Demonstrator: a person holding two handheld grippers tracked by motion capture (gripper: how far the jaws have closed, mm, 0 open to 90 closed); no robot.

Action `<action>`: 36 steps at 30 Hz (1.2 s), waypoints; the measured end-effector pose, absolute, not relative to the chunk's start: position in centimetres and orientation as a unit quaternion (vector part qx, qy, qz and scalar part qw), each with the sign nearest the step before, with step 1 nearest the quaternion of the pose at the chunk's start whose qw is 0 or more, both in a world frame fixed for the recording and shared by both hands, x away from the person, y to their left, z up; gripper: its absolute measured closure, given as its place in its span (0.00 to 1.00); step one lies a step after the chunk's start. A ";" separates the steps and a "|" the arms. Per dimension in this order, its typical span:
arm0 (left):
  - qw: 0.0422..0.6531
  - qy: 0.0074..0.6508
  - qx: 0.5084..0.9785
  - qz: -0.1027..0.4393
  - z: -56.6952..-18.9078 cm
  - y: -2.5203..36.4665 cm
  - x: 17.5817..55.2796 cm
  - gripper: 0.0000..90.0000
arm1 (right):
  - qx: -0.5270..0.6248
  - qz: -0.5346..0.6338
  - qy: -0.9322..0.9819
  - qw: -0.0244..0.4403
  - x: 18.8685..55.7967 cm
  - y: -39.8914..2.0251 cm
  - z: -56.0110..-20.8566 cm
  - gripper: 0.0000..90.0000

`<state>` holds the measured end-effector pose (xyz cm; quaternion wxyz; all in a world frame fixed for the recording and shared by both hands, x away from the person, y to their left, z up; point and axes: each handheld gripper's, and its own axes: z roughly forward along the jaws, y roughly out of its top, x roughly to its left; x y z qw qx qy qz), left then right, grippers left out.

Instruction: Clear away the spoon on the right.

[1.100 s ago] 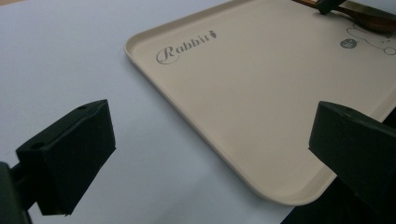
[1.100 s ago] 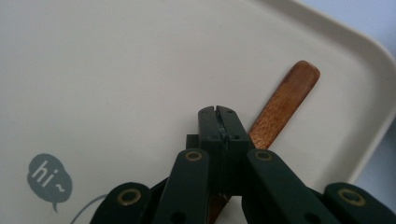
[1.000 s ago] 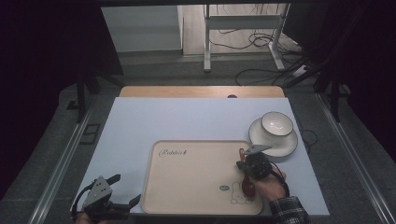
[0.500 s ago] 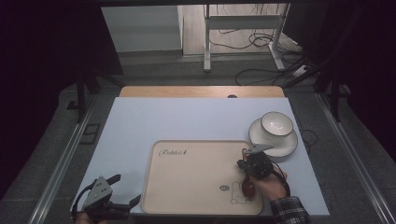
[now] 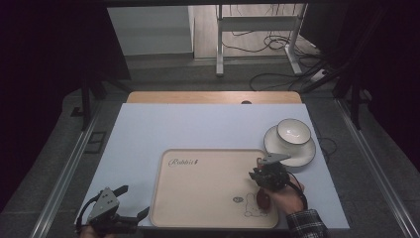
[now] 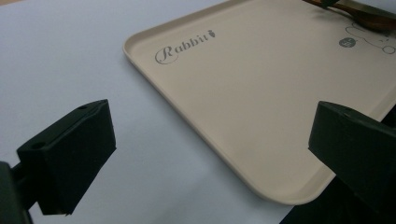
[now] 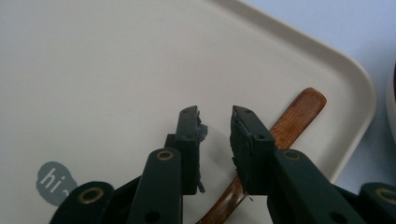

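Your right gripper point(image 7: 215, 122), with its jaws just opened to a narrow gap and no longer pressing, stands over the wooden spoon point(image 7: 299, 114), which lies inside the tray point(image 7: 355, 77) near its right rim.

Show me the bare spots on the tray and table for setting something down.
The tray is bare left of the spoon, under the "Rabbit" lettering. The table is bare behind the tray and left of it. It is crowded at the right: spoon, right hand-held gripper, bowl on its plate.
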<state>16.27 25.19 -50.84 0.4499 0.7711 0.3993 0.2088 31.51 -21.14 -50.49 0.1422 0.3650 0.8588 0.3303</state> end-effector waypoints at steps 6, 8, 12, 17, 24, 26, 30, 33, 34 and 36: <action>0.450 0.399 0.771 0.208 -50.8 25.2 16.3 0.00 | 0.362 0.334 0.858 0.146 31.1 -21.1 -50.1 0.74; 0.450 0.399 0.771 0.208 -50.8 25.2 16.3 0.00 | 0.360 0.334 0.859 0.147 31.1 -21.1 -50.0 0.72; 0.450 0.399 0.771 0.208 -50.8 25.2 16.3 0.00 | 0.360 0.337 0.857 0.150 30.9 -21.1 -49.7 0.69; 0.450 0.400 0.771 0.208 -50.8 25.2 16.3 0.00 | 0.358 0.339 0.857 0.151 30.6 -21.1 -49.4 0.65; 0.451 0.400 0.770 0.208 -50.8 25.2 16.3 0.00 | 0.356 0.341 0.857 0.151 30.3 -21.1 -49.2 0.60; 0.451 0.400 0.770 0.208 -50.8 25.2 16.3 0.00 | 0.355 0.341 0.858 0.150 30.3 -21.1 -49.1 0.59; 0.451 0.400 0.770 0.208 -50.8 25.2 16.3 0.00 | 0.352 0.339 0.860 0.148 30.2 -21.1 -49.1 0.55; 0.451 0.400 0.770 0.208 -50.8 25.2 16.3 0.00 | 0.351 0.339 0.860 0.148 30.1 -21.0 -49.1 0.53; 0.451 0.400 0.770 0.208 -50.8 25.2 16.3 0.00 | 0.351 0.339 0.860 0.149 30.0 -21.0 -49.0 0.52; 0.451 0.401 0.770 0.208 -50.8 25.2 16.3 0.00 | 0.349 0.340 0.860 0.149 30.0 -21.0 -49.0 0.51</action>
